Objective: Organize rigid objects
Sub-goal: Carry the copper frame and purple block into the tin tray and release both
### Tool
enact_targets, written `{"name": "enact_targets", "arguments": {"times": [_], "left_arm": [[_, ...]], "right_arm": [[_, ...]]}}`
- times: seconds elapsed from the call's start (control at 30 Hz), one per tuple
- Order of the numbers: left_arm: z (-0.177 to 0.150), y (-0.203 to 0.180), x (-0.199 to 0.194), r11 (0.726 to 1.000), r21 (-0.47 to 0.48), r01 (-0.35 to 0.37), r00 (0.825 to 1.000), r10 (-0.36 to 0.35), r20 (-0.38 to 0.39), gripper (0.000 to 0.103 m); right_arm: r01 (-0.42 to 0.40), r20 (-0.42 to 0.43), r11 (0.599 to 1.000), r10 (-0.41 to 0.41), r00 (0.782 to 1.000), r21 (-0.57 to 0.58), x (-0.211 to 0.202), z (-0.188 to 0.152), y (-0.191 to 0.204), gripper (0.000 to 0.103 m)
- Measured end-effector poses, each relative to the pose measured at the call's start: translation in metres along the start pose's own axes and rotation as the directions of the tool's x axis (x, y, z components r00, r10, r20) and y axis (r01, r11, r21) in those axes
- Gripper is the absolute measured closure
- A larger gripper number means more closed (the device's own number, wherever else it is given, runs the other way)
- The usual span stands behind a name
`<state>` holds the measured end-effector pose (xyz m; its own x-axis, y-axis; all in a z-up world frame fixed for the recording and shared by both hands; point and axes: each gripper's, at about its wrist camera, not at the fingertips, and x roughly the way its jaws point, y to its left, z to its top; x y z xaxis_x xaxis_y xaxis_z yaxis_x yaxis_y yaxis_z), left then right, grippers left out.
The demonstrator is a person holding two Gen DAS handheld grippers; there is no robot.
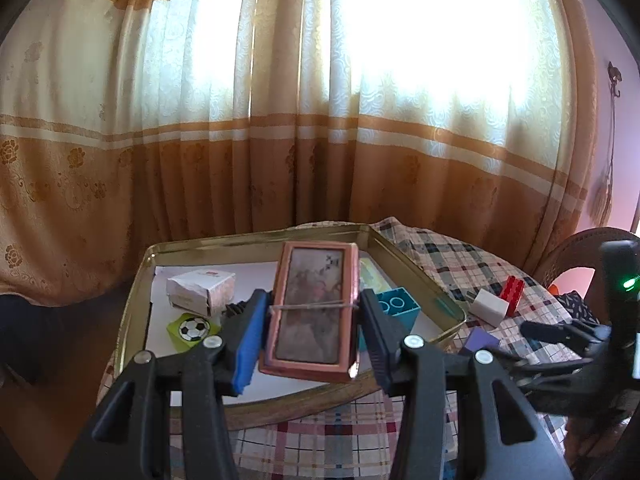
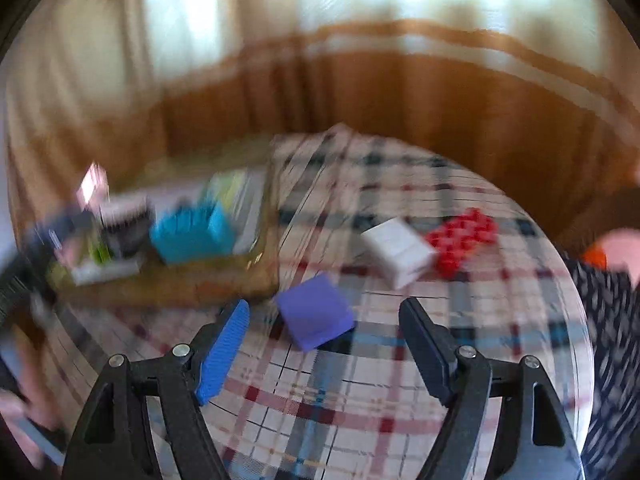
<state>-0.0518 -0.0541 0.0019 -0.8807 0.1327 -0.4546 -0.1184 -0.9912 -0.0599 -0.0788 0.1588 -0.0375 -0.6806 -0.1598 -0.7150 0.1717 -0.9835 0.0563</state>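
Tray (image 1: 416,268) seen as thin gold metal, glossy rim. Pink box (image 1: 312,312) looks glossy, smooth, banded with a rubbery band (image 1: 312,306). Teal brick (image 1: 400,306) and red brick (image 1: 514,290) read as shiny moulded plastic. Small white carton (image 1: 200,292) is matt paper. Counter (image 1: 340,440) covered in woven plaid cloth. Curtain (image 1: 200,160) is patterned sheeny fabric.

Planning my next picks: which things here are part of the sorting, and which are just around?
Job: pink box in left gripper, gold tin tray, purple block, white box, red brick, right gripper.

Around: curtain, plaid tablecloth.
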Motion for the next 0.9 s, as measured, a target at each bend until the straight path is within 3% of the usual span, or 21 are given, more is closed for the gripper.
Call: {"name": "enact_targets", "arguments": {"times": [0.17,0.2,0.23,0.33,0.43,0.63,0.73,0.9], "left_arm": [[0.004,0.008,0.001,1.000,-0.028,-0.007,1.000,0.007,0.001,0.057],[0.004,0.008,0.002,1.000,-0.028,-0.009,1.000,0.009,-0.001,0.057],[0.003,0.009,0.002,1.000,-0.027,-0.012,1.000,0.012,-0.002,0.057],[0.003,0.011,0.002,0.999,-0.032,-0.014,1.000,0.014,-0.004,0.057],[0.004,0.015,0.002,0.999,-0.045,-0.016,1.000,0.016,-0.004,0.057],[0.005,0.023,0.007,0.997,-0.063,-0.034,0.999,0.033,-0.007,0.057],[0.008,0.024,0.008,0.997,-0.060,-0.051,0.999,0.051,-0.004,0.057],[0.015,0.028,0.009,0.996,-0.057,-0.070,0.998,0.070,0.000,0.057]], "right_arm": [[-0.022,-0.085,0.999,0.019,0.996,-0.036,0.026,0.011,-0.001,0.024],[-0.021,-0.096,0.998,0.016,0.995,-0.051,0.030,0.011,0.000,0.029],[-0.018,-0.116,0.998,0.011,0.993,-0.063,0.035,0.009,0.002,0.049],[0.000,-0.127,0.998,-0.007,0.992,-0.061,0.036,0.005,0.000,0.061],[-0.009,-0.122,1.000,0.007,0.992,-0.011,0.031,0.000,-0.004,0.061],[-0.045,0.051,0.996,0.040,0.998,0.082,-0.014,0.012,-0.004,0.061],[-0.078,0.152,0.994,0.066,0.986,0.074,-0.040,0.030,0.012,0.061],[-0.089,0.239,0.996,0.082,0.967,0.018,-0.052,0.057,0.047,0.061]]}}
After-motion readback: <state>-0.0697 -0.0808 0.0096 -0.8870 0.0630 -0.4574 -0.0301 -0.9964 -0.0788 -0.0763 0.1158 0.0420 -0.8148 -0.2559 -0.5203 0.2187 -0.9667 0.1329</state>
